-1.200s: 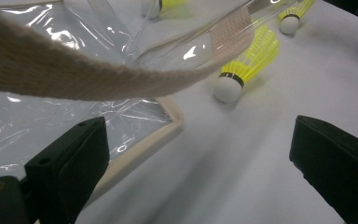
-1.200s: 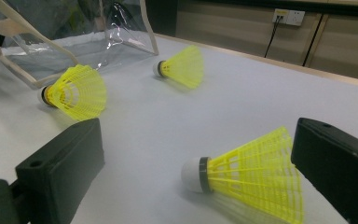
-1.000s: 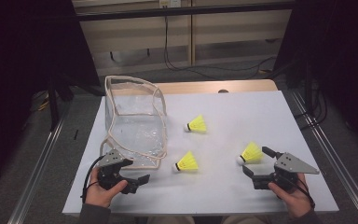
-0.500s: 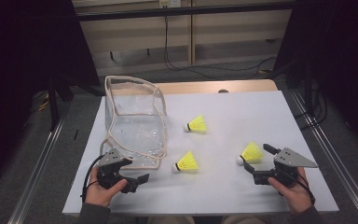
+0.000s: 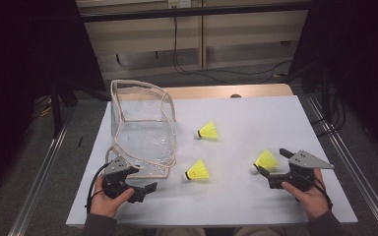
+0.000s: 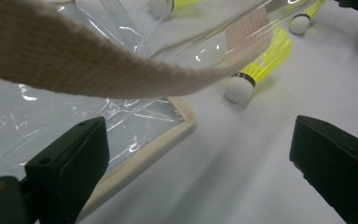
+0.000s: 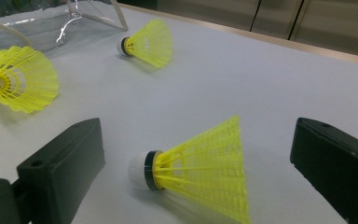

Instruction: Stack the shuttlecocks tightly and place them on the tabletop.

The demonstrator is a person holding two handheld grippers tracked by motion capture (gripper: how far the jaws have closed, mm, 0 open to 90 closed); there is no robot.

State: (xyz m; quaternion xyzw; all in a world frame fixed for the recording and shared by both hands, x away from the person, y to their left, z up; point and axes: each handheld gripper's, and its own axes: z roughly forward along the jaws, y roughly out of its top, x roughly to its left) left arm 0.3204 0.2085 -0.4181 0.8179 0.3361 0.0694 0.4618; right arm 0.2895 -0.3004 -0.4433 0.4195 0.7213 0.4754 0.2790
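1. Step in hand: the work appears to be loading shuttlecocks into the clear bag (image 5: 142, 130). The right gripper (image 5: 271, 167) is lined up on the nearest shuttle (image 5: 265, 161); no pick is made yet.
2. Right gripper: jaws stand apart, one on each side of the shuttle (image 7: 196, 172), neither touching it. The shuttle lies on its side on the table (image 5: 256, 118), cork toward the left jaw in the right gripper view.
3. Left gripper (image 5: 145, 181): jaws apart, holding nothing, at the bag's near corner. The bag's tan trim (image 6: 149, 149) lies between the jaws in the left gripper view.
4. Other shuttles: a middle one (image 5: 197, 171) lies just beside the bag's near edge; a far one (image 5: 207, 131) lies beside the bag's right wall. All three are on the table, none in the bag.
5. Next move, as judged: close the right jaws on the skirt near the cork, lightly, since the mesh skirt will likely flex. The left gripper would need to take the trim to hold the mouth open.
6. Writing: no brand, label or lettering is legible on bag, shuttles or grippers.
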